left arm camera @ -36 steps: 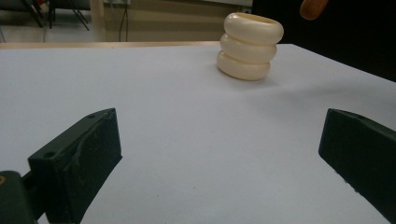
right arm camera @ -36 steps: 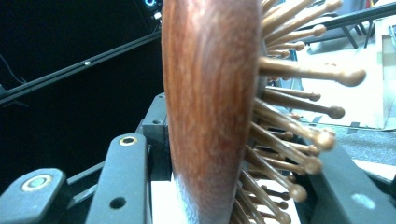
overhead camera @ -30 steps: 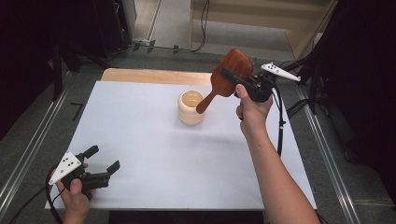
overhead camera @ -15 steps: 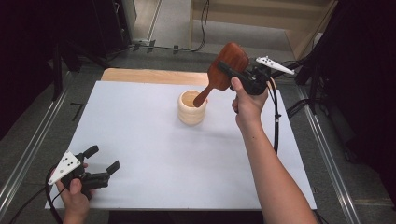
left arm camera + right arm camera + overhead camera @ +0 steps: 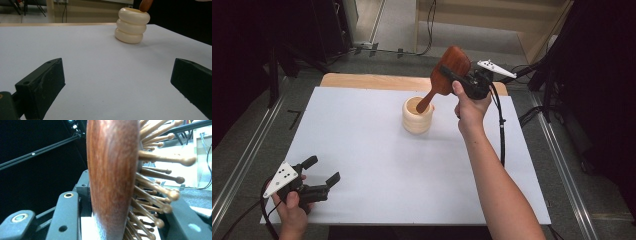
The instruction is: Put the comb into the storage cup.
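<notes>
Right now I am clamping the hairbrush by its head in my right gripper; its handle is slanting down from the gripper into the mouth of the cup, the tip just inside the rim; my left gripper is resting with jaws spread, well apart from the cup; how deep the handle is reaching inside the cup I cannot make out.
</notes>
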